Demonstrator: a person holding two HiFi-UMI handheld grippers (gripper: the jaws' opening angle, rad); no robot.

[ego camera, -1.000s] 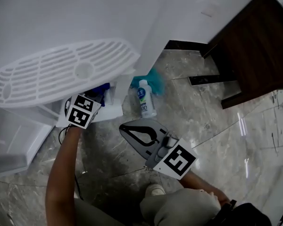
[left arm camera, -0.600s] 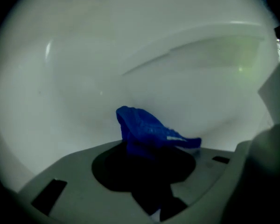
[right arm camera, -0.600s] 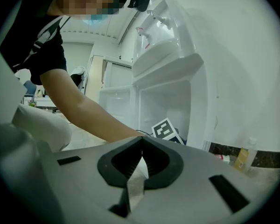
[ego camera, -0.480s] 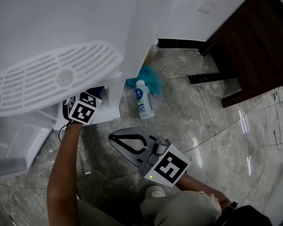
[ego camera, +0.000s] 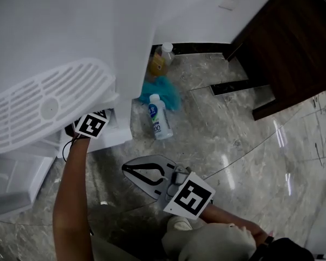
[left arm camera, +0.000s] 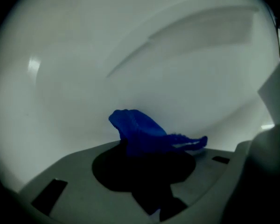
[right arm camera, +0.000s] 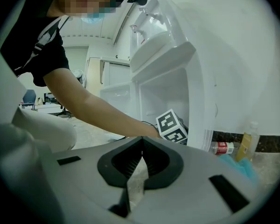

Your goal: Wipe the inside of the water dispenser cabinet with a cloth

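The white water dispenser [ego camera: 70, 31] stands at the left, its lower cabinet [right arm camera: 164, 94] open. My left gripper [left arm camera: 147, 147] reaches inside and is shut on a crumpled blue cloth [left arm camera: 142, 133], which lies against the white inner wall [left arm camera: 130, 55]. From above only its marker cube [ego camera: 91, 125] shows, under the slatted drip tray [ego camera: 43, 107]; the jaws are hidden there. My right gripper [ego camera: 125, 168] hangs above the floor in front of the cabinet, shut and with nothing in it [right arm camera: 141, 139].
On the marble floor beside the dispenser lie a white bottle [ego camera: 157, 118], a teal cloth [ego camera: 162, 90] and a yellow bottle [ego camera: 160, 58]. A dark wooden cabinet [ego camera: 293, 48] stands at the right. The open cabinet door [ego camera: 11, 178] juts out at lower left.
The left gripper has gone deeper into the cabinet and rolled; the blue cloth seen beside its cube earlier is now hidden from above. The right gripper has stayed shut and about in place.
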